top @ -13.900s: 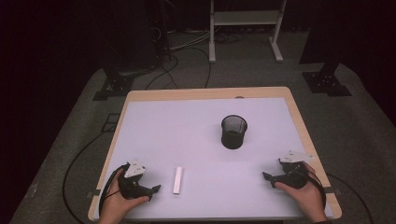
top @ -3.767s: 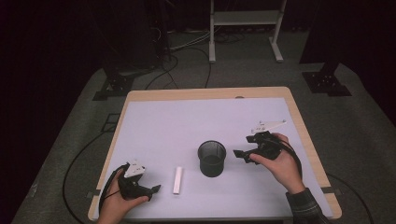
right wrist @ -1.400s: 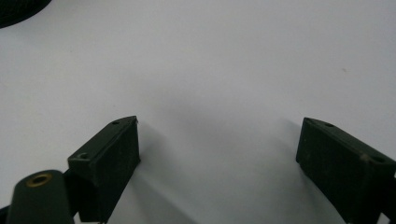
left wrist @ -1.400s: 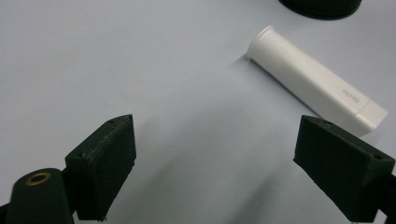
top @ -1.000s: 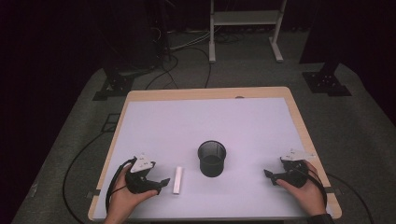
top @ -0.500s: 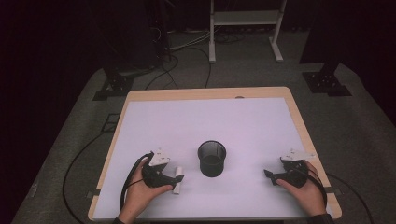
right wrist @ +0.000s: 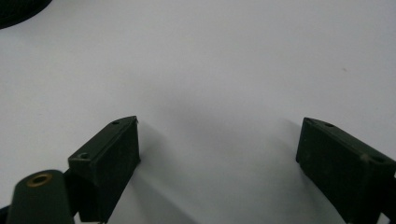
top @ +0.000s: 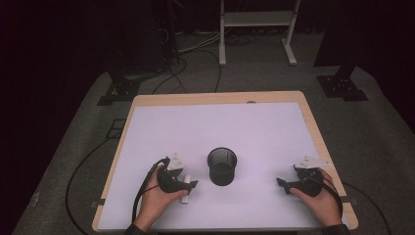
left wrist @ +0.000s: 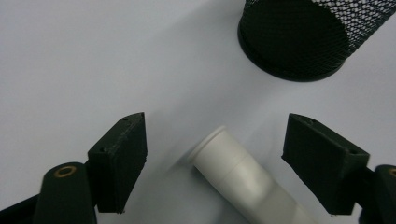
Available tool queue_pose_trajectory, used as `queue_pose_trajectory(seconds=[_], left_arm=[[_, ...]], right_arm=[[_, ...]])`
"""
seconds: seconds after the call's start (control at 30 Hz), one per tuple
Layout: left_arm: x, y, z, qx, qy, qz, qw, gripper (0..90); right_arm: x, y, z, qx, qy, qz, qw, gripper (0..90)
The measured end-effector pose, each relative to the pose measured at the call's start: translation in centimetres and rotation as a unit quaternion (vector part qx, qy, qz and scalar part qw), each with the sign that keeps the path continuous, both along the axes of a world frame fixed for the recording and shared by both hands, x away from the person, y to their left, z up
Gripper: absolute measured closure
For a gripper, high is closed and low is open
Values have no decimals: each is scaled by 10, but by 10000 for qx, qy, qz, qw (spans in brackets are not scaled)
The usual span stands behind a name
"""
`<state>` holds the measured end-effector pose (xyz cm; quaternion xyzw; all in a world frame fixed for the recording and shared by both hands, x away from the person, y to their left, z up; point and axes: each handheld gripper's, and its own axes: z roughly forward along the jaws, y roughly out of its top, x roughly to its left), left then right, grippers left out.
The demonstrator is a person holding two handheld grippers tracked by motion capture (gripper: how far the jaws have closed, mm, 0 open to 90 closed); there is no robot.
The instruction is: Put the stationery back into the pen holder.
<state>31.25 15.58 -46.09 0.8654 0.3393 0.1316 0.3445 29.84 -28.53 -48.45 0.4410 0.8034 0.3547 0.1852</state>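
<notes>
White worktop (top: 244, 127): the left tool (left wrist: 212, 158) is being closed around a white tube (left wrist: 243, 177), untouched; cup (top: 221, 166) at two o'clock; right tool (right wrist: 217, 154) spread.

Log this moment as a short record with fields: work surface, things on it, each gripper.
surface: white-topped table with a wooden rim
cup: black wire-mesh cup, upright, near the middle
tube: white plastic tube, lying flat
left gripper: jaws just closing, astride the tube, pads not yet touching it
right gripper: open, nothing between the jaws
</notes>
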Motion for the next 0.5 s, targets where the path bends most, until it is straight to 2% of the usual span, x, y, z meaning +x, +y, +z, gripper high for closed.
queue_pose_trajectory(seconds=[0.13,0.5], left_arm=[[1,-2,-3,52,152,24,9999,282],[0,1,-2,40,205,126,9997,482]], right_arm=[[0,0,0,-2,-2,1,10000,121],[0,0,0,0,1,-1,10000,121]])
